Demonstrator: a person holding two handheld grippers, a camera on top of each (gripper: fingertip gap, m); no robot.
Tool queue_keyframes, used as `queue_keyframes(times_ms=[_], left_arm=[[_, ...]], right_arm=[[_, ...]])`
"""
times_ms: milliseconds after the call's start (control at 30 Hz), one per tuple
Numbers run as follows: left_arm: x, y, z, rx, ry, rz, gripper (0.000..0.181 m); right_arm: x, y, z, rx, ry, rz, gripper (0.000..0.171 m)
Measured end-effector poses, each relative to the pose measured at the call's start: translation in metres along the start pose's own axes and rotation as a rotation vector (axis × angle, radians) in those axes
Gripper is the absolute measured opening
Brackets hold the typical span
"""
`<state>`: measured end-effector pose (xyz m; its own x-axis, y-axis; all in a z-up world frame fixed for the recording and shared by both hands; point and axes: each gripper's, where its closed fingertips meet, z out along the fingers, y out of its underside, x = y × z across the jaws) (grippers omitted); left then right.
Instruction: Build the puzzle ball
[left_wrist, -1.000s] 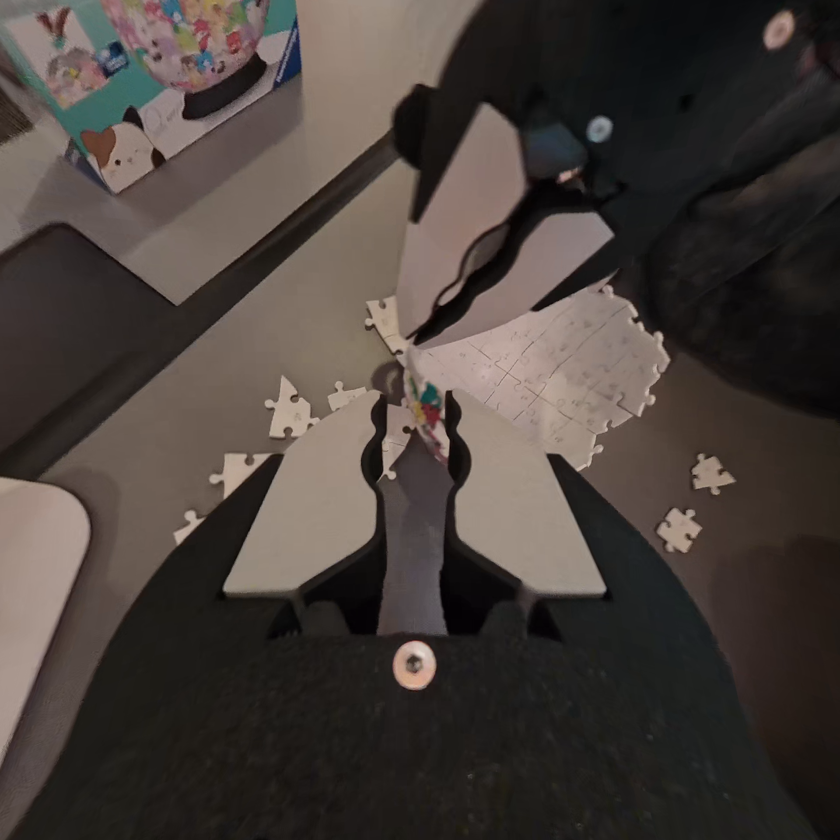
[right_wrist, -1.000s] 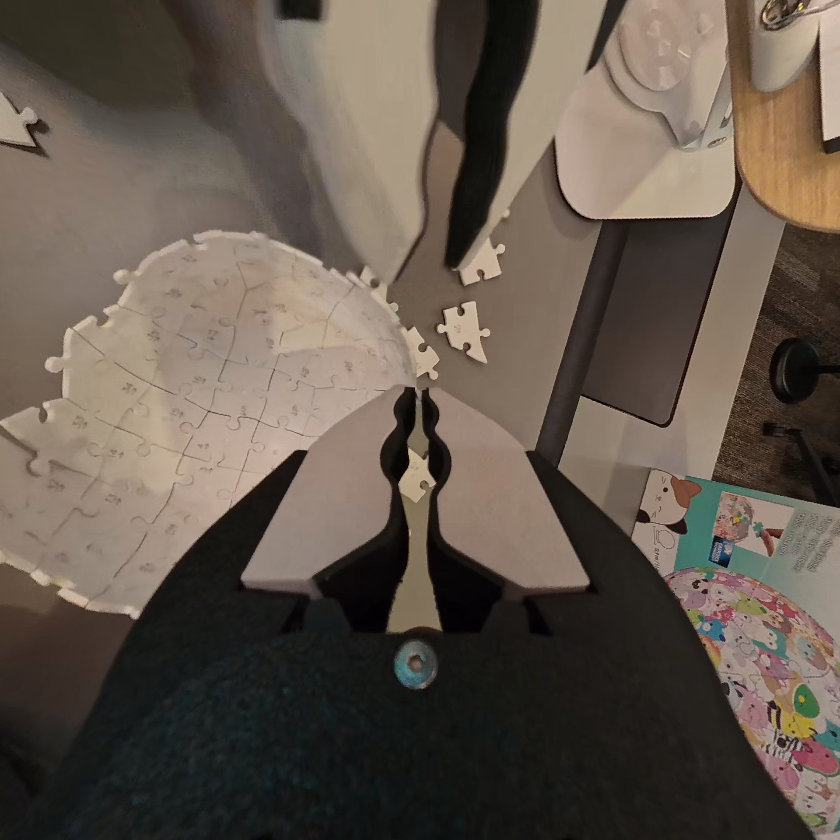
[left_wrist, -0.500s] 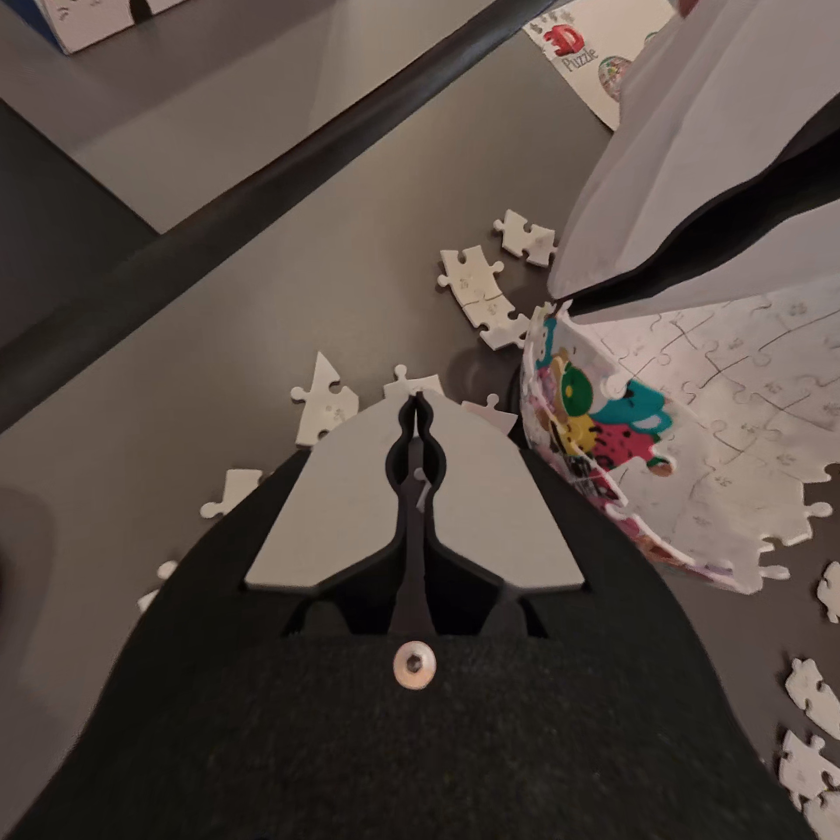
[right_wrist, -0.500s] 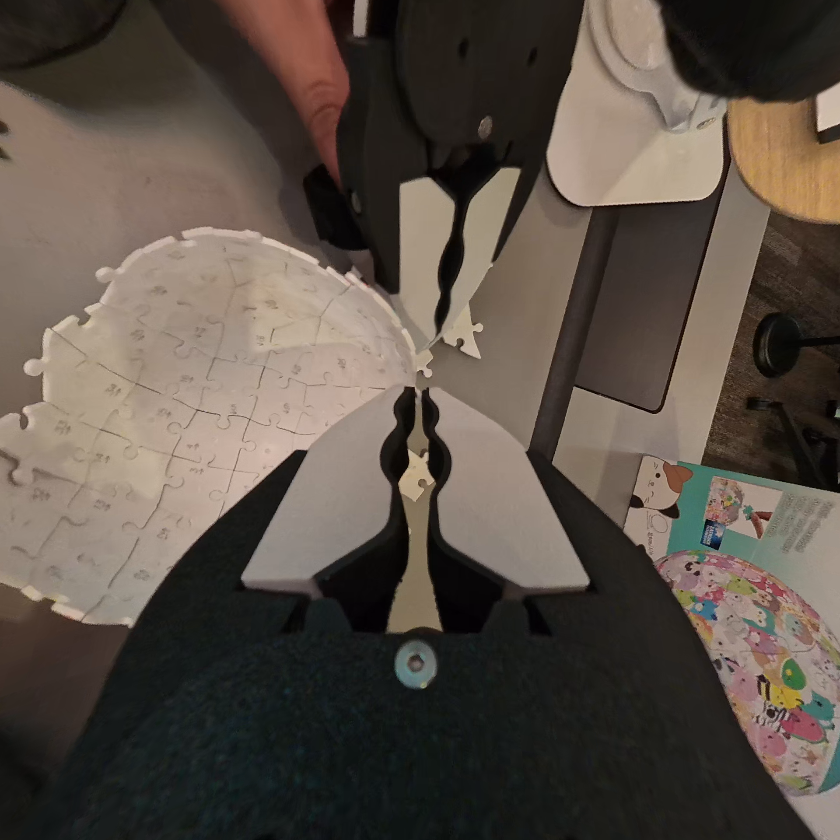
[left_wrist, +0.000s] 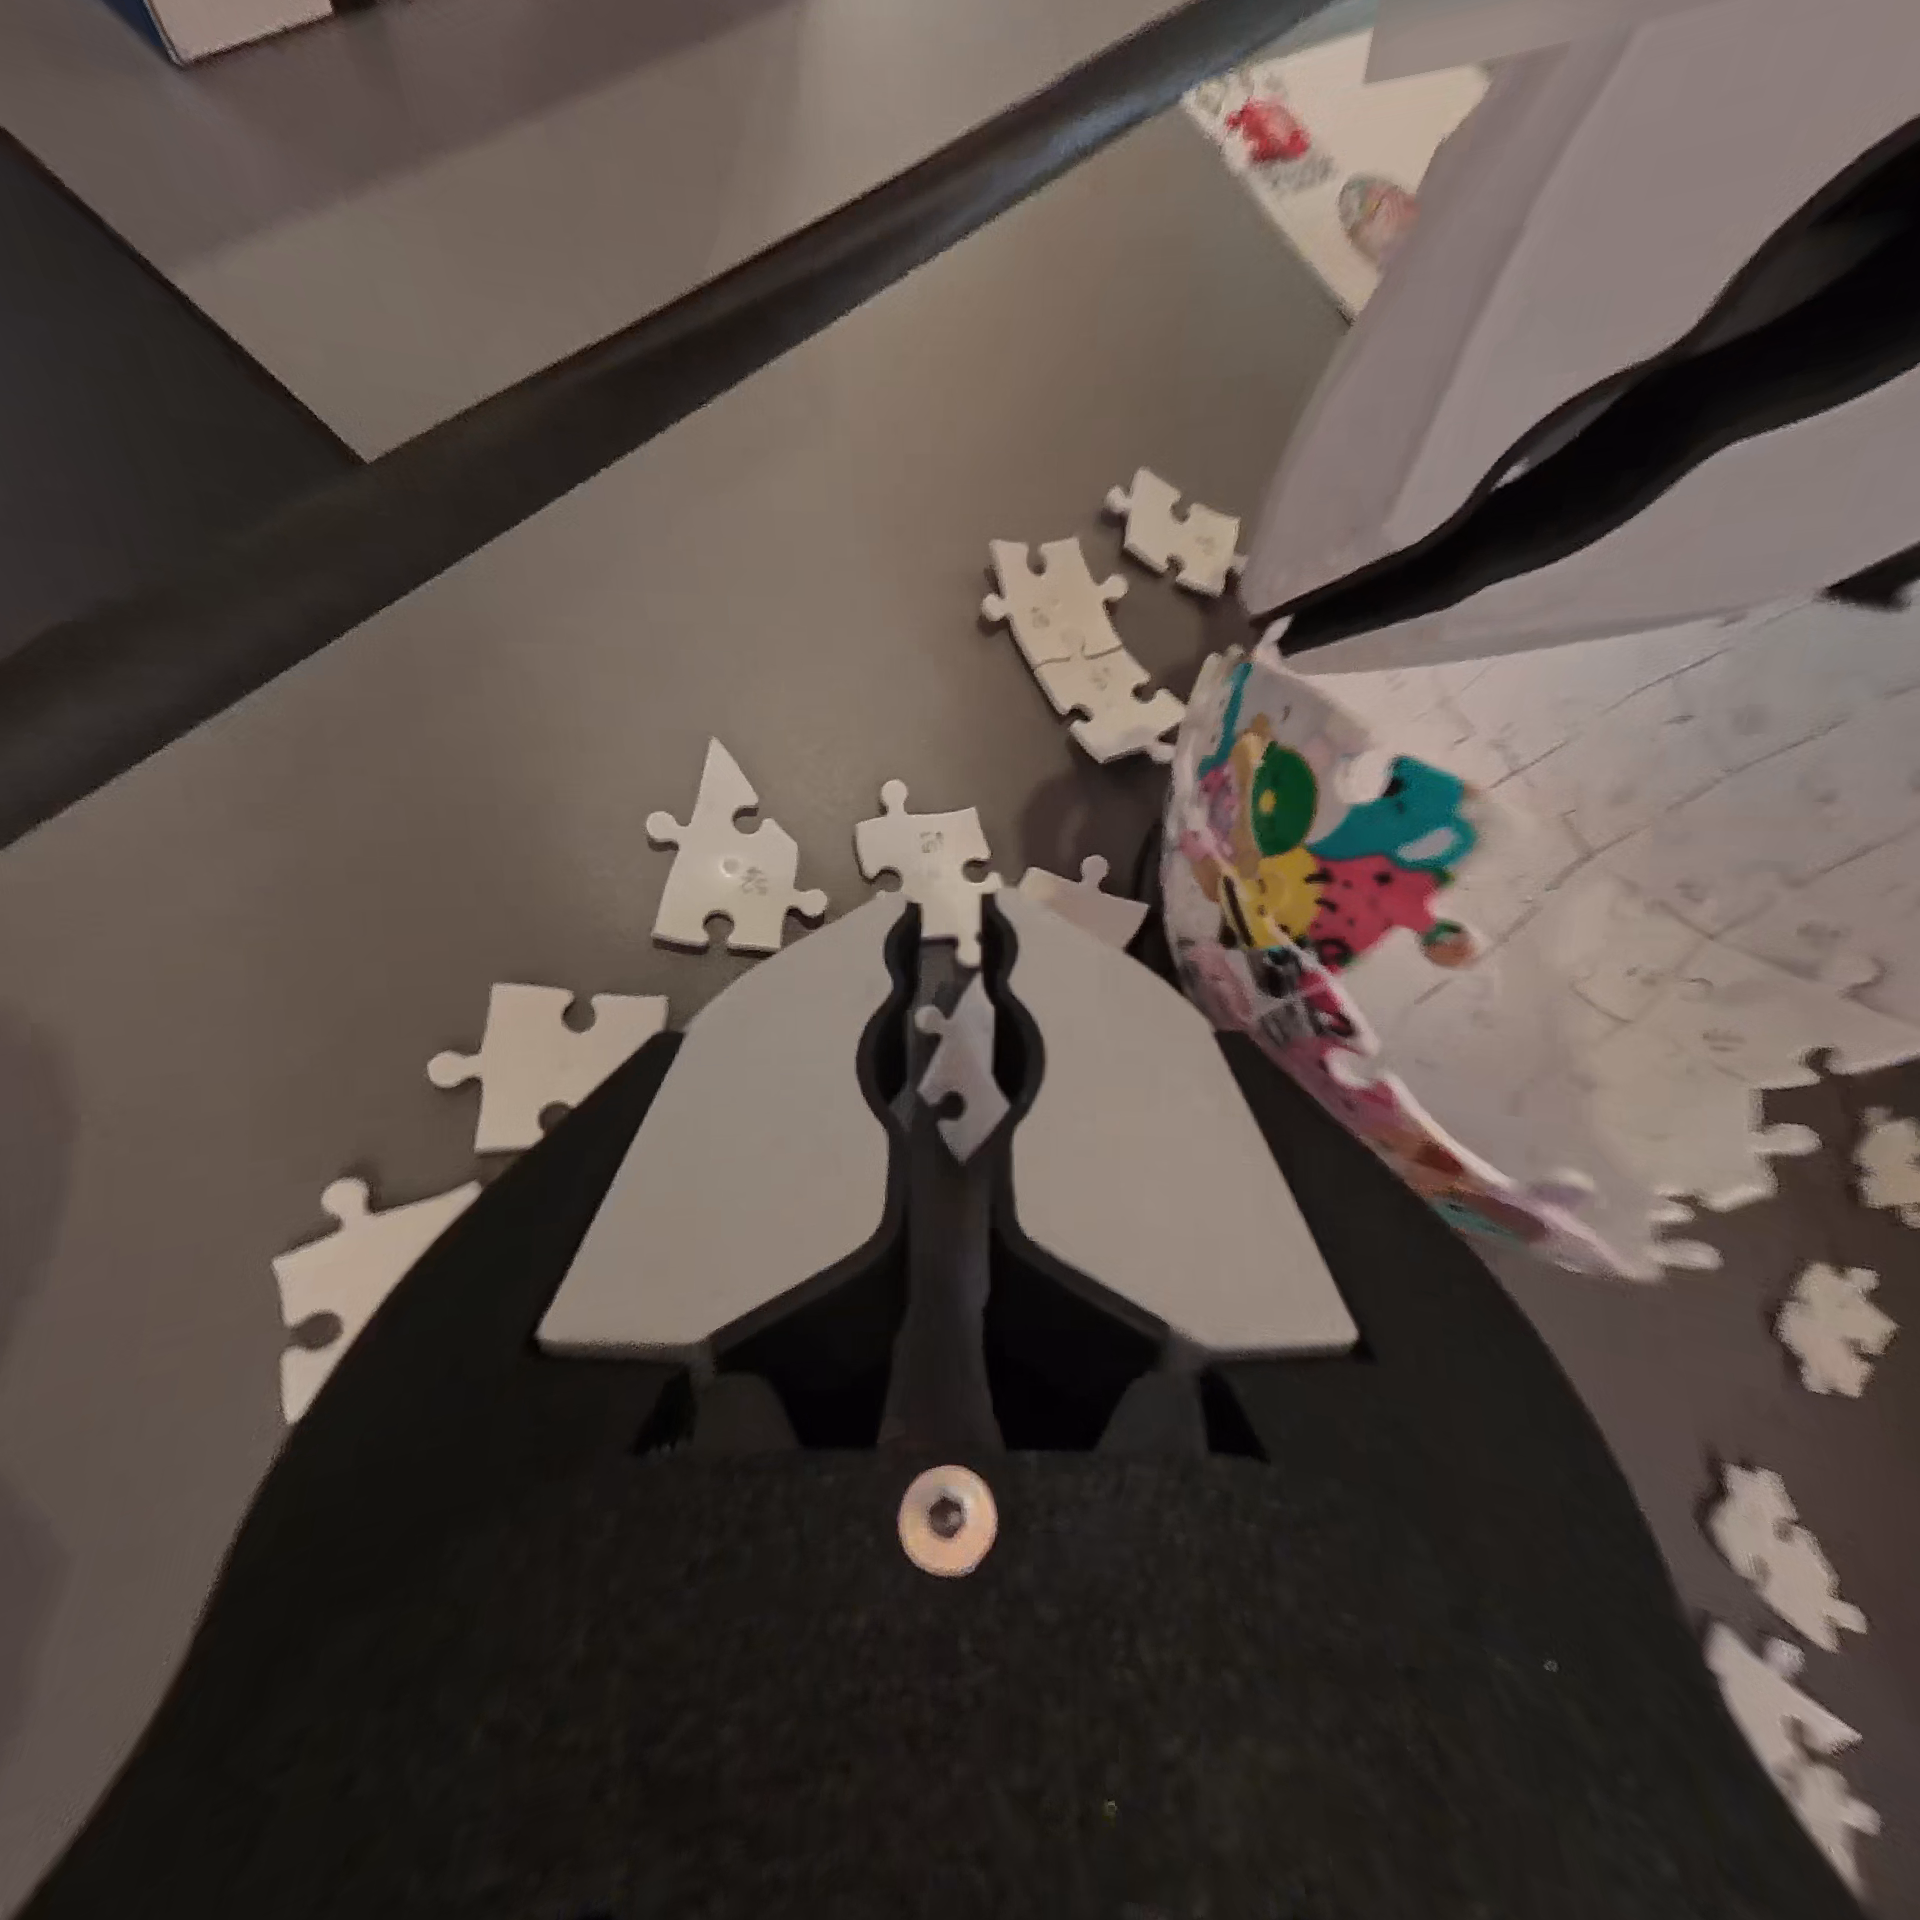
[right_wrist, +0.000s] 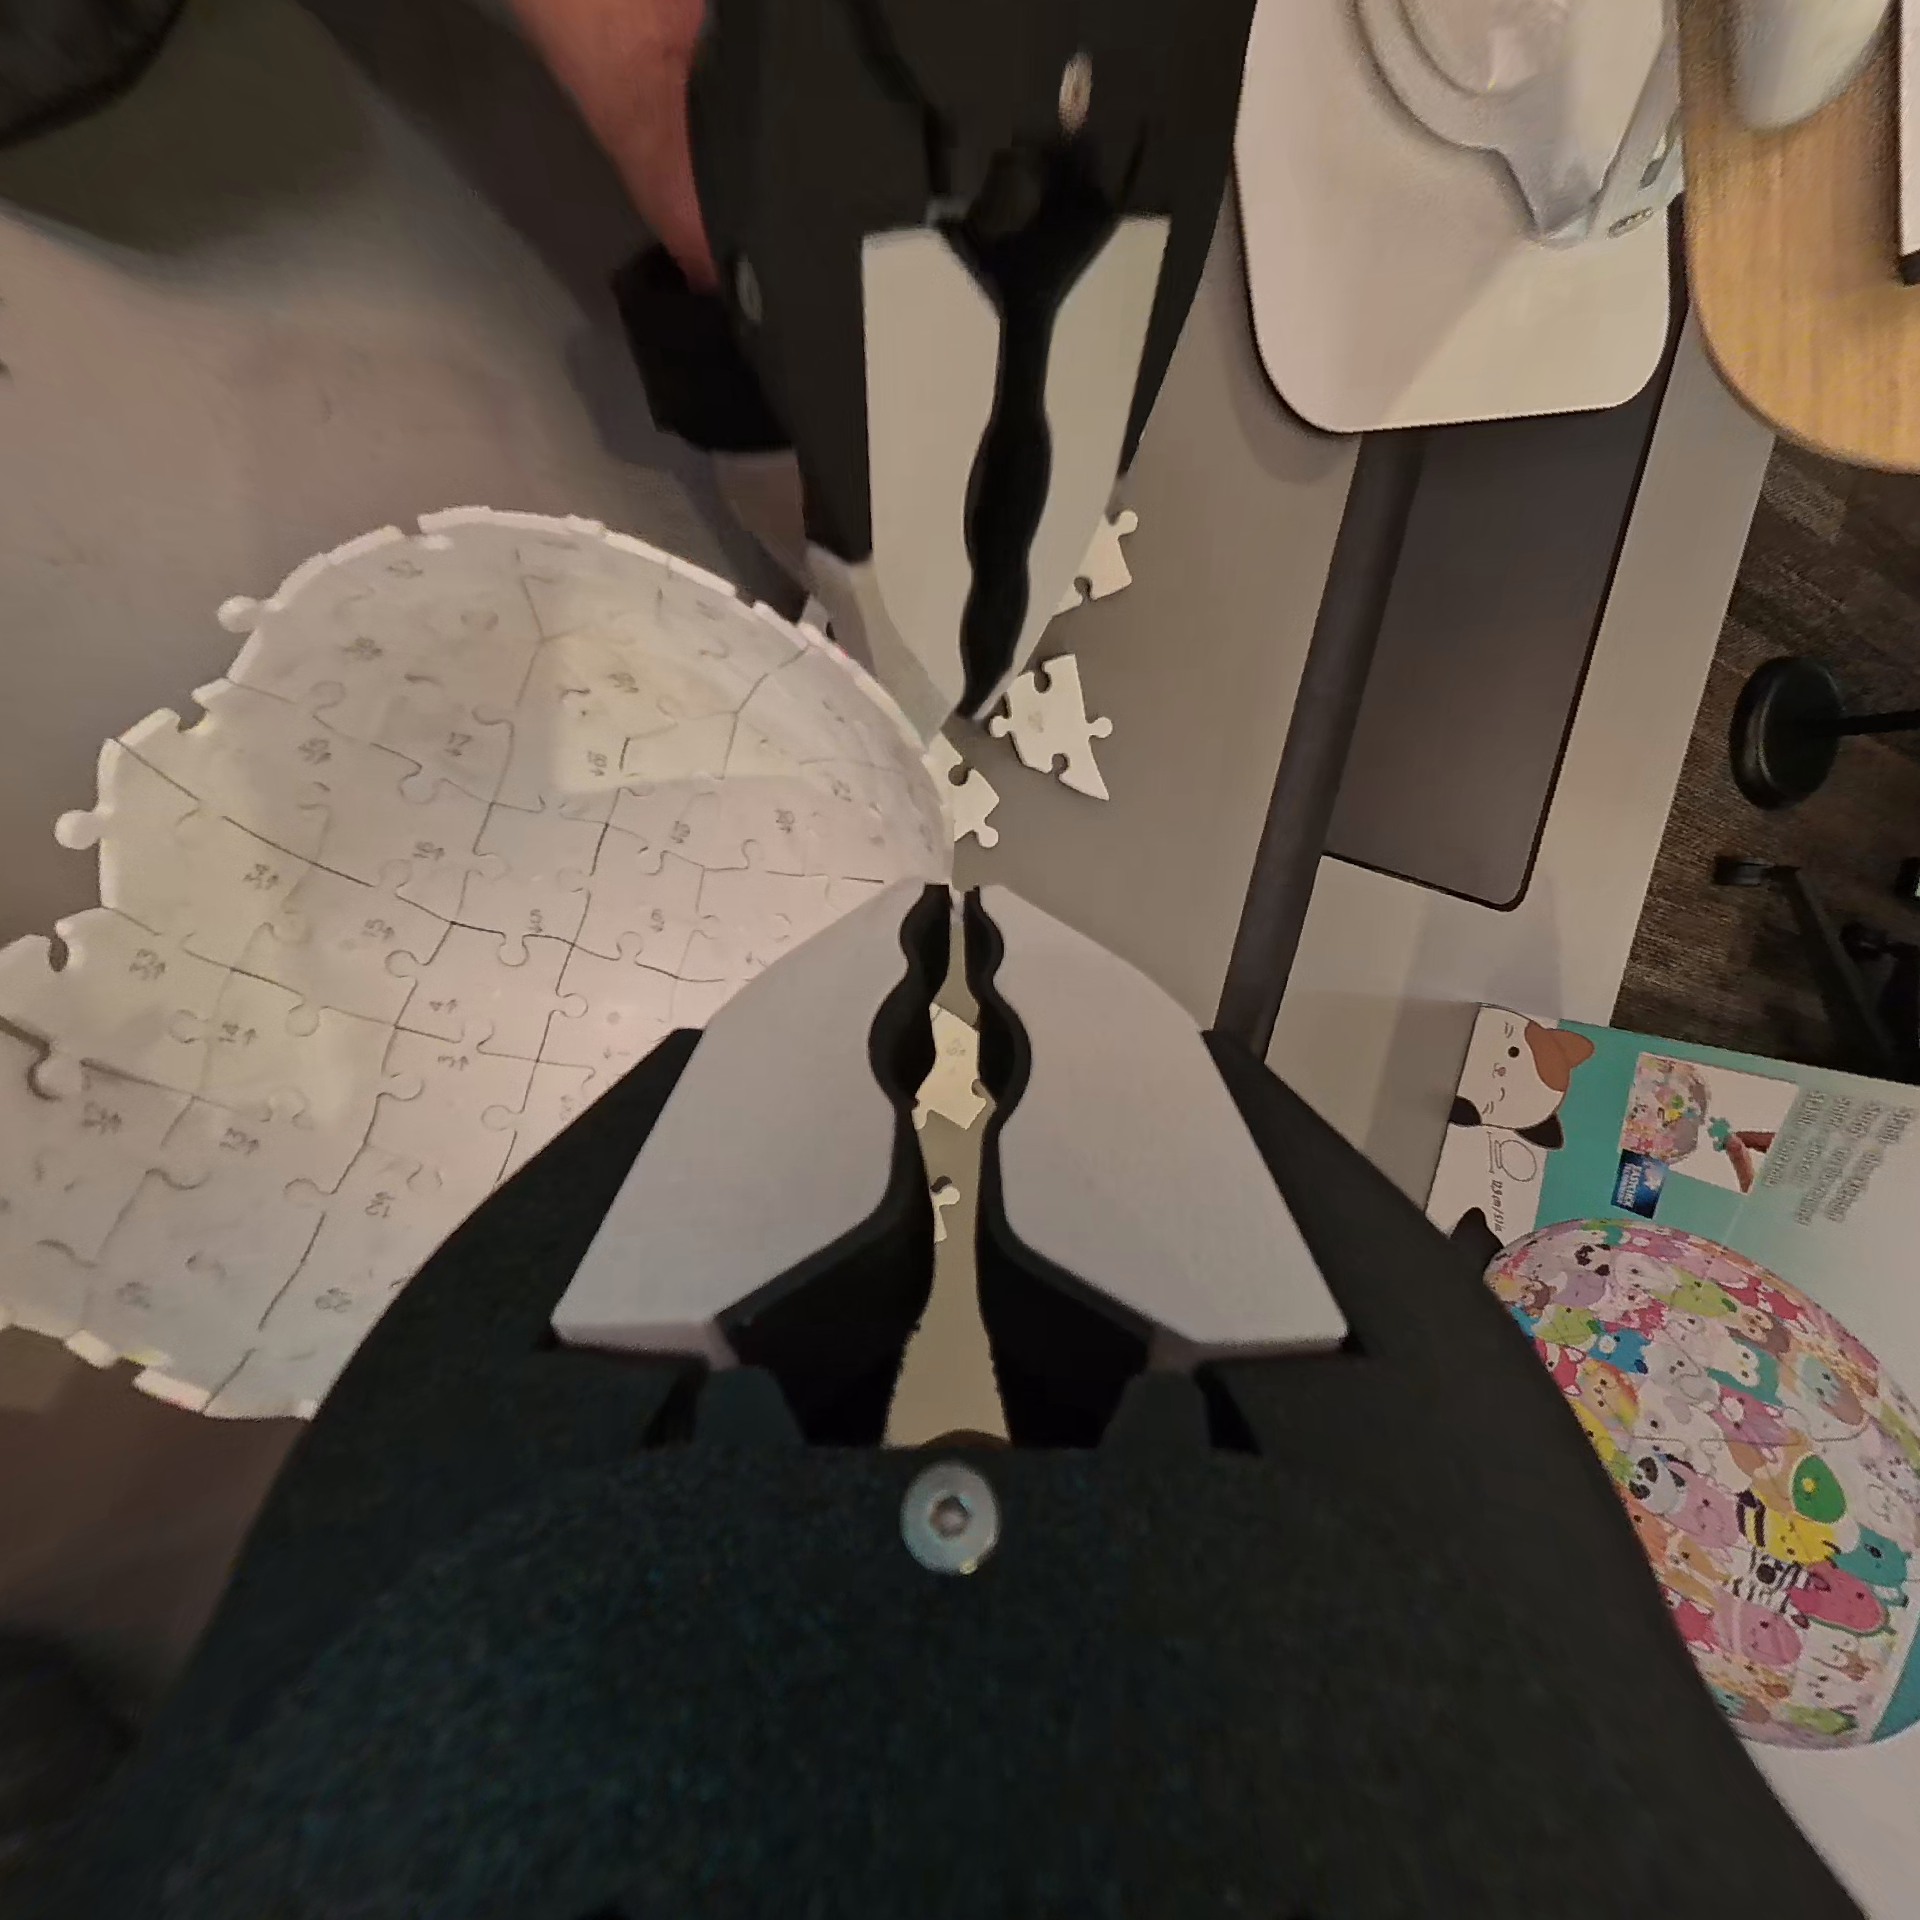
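Puzzle shell (right_wrist: 436, 935) cut off, left jaws pinching piece (left_wrist: 961, 1081), right jaws pinching rim.

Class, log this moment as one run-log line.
left gripper: shut on piece | right gripper: shut on shell rim | loose pieces on table

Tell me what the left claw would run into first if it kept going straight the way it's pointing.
Most likely the loose white puzzle piece lying on the grey table just past the left claw tips, though depth is hard to judge.
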<state>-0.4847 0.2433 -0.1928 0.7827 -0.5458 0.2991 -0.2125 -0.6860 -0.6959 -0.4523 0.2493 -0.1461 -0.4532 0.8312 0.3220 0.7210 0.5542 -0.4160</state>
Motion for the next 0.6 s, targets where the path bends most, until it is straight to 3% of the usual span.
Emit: queue_keyframes(times_ms=[100, 233, 600], left_arm=[[0.010, -0.010, -0.016, 0.077, 0.040, -0.039, 0.021], [0.021, -0.015, -0.020, 0.142, 0.020, -0.025, 0.018], [0.008, 0.012, 0.007, -0.006, -0.086, 0.053, 0.015]], right_arm=[[-0.001, 0.001, 0.000, -0.005, -0.005, 0.003, 0.003], [-0.002, 0.003, 0.000, -0.016, -0.015, 0.008, 0.003], [-0.003, 0.005, 0.002, -0.034, -0.012, 0.011, 0.003]])
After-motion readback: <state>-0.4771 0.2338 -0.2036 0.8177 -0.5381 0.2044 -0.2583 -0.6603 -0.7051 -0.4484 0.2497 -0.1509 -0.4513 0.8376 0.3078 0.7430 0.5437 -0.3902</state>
